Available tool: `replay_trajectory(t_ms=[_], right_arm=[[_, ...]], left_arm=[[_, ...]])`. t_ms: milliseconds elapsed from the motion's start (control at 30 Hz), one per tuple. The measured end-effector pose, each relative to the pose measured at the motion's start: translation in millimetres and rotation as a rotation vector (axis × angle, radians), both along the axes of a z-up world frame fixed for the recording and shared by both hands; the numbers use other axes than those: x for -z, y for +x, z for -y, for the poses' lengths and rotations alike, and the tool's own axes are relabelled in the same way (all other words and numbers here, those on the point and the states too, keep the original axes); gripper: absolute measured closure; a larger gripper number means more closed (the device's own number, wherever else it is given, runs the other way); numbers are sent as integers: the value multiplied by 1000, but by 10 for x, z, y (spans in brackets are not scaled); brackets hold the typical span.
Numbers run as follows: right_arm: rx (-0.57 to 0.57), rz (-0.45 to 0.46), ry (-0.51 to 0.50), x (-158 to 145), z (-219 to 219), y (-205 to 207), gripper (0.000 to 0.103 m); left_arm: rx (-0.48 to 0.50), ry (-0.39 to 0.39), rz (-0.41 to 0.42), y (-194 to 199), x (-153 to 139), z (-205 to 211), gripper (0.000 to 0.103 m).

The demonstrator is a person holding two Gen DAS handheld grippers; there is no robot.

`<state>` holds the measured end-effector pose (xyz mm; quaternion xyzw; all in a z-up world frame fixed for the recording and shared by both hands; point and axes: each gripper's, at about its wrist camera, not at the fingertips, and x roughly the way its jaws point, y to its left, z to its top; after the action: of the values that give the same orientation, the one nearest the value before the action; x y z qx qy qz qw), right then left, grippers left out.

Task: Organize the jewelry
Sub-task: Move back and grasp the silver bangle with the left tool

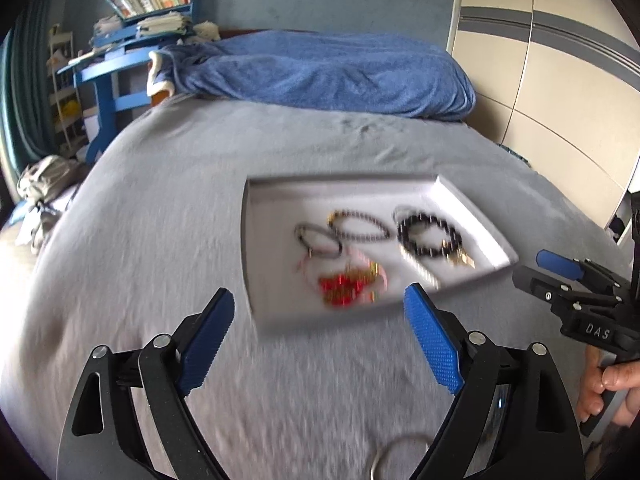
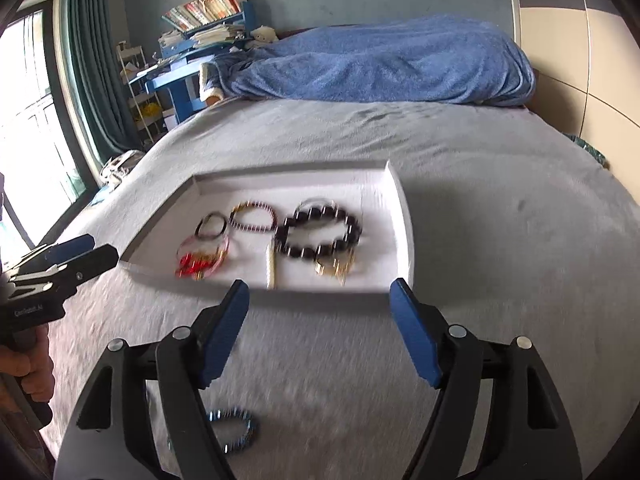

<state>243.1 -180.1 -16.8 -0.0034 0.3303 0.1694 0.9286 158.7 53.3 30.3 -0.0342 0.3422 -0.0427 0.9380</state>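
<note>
1. I count one white tray (image 2: pixel 403 216) on the bed, just ahead of my right tongs (image 2: pixel 318 334)
2. Inside it I make out about five bracelets, blurred: a big black-beaded one (image 2: pixel 320 232), a small dark-beaded one (image 2: pixel 253 216), a thin dark ring (image 2: pixel 211 226), a clear bangle (image 2: pixel 204 250) and a red piece (image 2: pixel 191 267)
3. One blue beaded bracelet (image 2: pixel 236 430) lies below my right tongs
4. One metal ring (image 1: pixel 394 454) lies beneath my left tongs (image 1: pixel 320 344)

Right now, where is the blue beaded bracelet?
In the right wrist view, the blue beaded bracelet lies on the grey bedspread, outside the white tray, low left under the right tongs.
</note>
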Motion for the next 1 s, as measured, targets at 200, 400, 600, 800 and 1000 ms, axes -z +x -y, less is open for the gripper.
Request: replay_trajectory(t_ms=[200, 400, 600, 800, 1000], right_arm=[[2, -45, 3, 236, 89, -276, 30], [29, -74, 16, 384, 249, -429, 30], [66, -93, 51, 487, 385, -494, 29], [38, -75, 21, 490, 310, -558, 29], [-21, -51, 1, 471, 199, -620, 28]], left_arm=[[1, -25, -54, -387, 301, 15, 16], [22, -7, -70, -667, 435, 123, 16], [67, 23, -58, -856, 457, 242, 16], [131, 97, -67, -869, 485, 428, 16], [155, 139, -134, -767, 596, 528, 38]])
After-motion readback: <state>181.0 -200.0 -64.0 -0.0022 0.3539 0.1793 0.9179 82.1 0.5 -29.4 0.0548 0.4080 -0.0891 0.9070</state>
